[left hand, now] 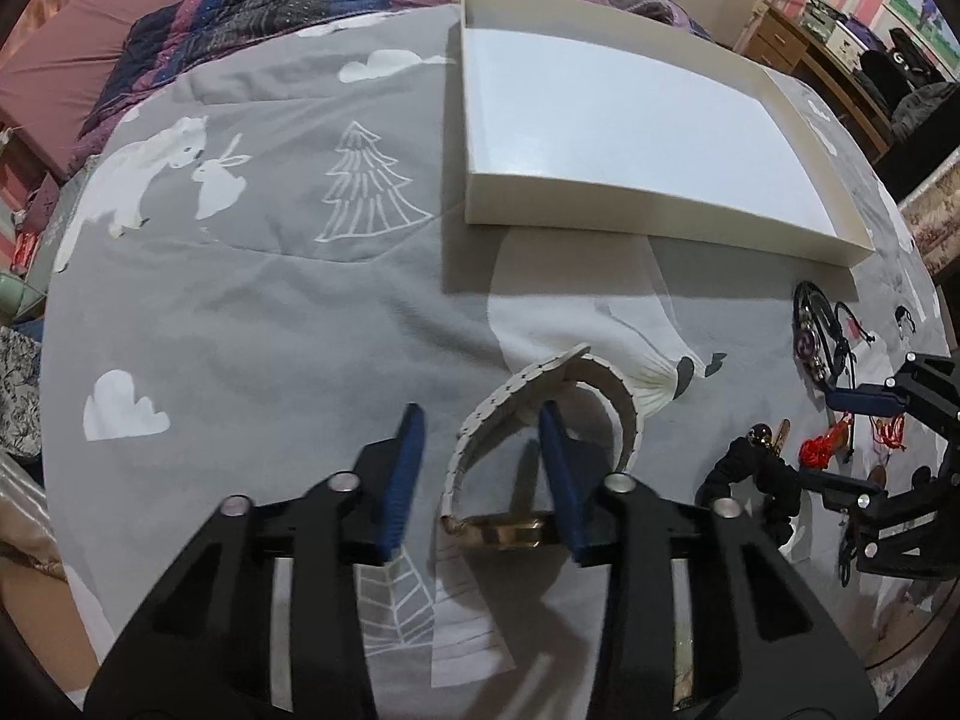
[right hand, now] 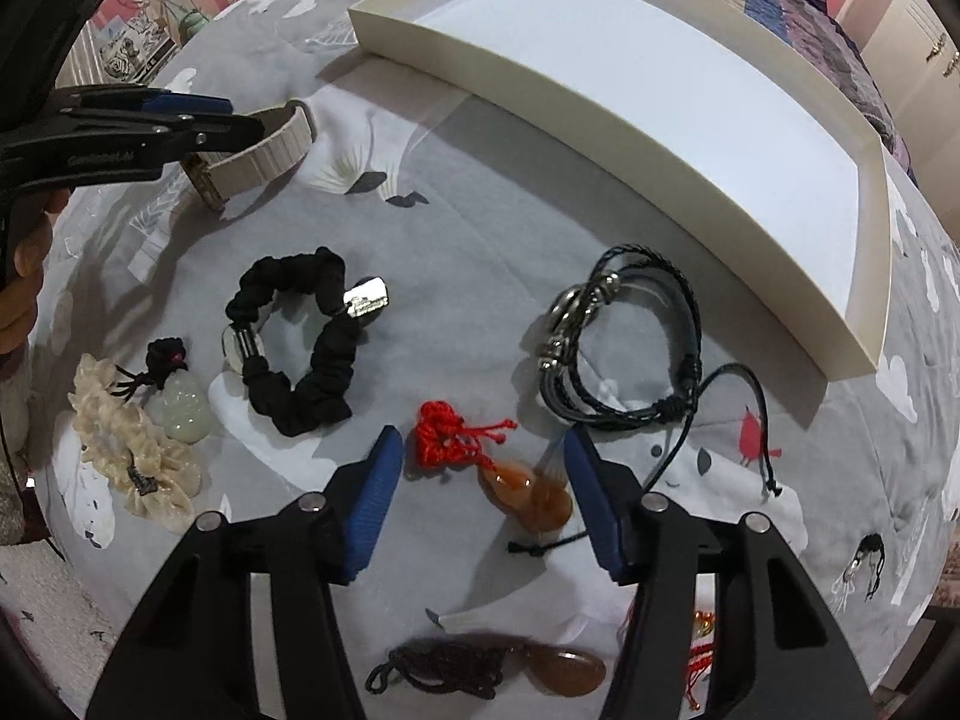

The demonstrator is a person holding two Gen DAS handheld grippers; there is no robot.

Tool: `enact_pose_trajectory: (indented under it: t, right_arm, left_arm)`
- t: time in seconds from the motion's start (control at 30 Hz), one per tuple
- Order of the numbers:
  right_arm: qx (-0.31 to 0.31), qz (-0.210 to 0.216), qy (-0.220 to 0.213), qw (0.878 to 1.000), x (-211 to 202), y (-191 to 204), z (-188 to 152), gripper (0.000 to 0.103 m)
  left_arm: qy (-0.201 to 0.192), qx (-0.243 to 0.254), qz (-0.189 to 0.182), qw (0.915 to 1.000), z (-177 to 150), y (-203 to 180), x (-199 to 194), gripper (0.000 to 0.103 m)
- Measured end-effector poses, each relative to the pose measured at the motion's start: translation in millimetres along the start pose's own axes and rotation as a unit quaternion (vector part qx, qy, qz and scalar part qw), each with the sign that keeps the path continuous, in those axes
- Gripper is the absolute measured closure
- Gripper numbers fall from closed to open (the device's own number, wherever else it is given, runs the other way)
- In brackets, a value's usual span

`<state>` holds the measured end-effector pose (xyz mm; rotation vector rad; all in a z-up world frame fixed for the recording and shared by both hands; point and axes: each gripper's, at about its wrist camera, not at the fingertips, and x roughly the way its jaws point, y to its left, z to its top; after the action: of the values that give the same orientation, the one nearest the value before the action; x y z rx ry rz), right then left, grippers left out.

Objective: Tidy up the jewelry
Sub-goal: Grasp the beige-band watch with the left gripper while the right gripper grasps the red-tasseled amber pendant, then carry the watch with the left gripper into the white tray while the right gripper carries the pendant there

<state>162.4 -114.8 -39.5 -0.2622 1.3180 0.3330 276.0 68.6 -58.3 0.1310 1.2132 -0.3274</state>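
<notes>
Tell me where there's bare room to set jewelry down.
The white box is empty. Grey bedspread is bare left of the box and watch. Crowded between the black scrunchie, red-knot pendant and leather bracelet.

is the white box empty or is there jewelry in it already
Empty. The white box shows only its bare white floor in both views; the bracelets and pendants all lie outside it on the bedspread.

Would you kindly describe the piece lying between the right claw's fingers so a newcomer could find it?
Start at the white tray on the grey bedspread. Before its long front wall lie a black braided bracelet and a black scrunchie. Below these lies an amber pendant, the only one with a bright red knotted cord.
</notes>
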Motion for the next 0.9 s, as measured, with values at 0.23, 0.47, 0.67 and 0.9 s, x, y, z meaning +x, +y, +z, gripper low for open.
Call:
enact_pose_trajectory:
  t: [0.23, 0.47, 0.67, 0.9]
  right_arm:
    - [-0.015, 0.000, -0.013, 1.000, 0, 8, 5, 0.073]
    - [-0.012, -0.008, -0.026, 1.000, -11, 4, 4, 0.095]
    - [0.013, -0.008, -0.054, 0.998, -34, -17, -4, 0.095]
    - [0.040, -0.011, -0.092, 0.995, -65, -39, -4, 0.095]
  left_arm:
    - [-0.002, 0.015, 0.008, 0.9999, 1, -10, 3, 0.080]
    - [-0.004, 0.016, 0.013, 0.9998, 3, -12, 1, 0.091]
    - [-0.017, 0.011, 0.008, 0.9998, 3, -11, -9, 0.095]
    - [-0.050, 0.016, -0.007, 0.9986, 16, -26, -30, 0.096]
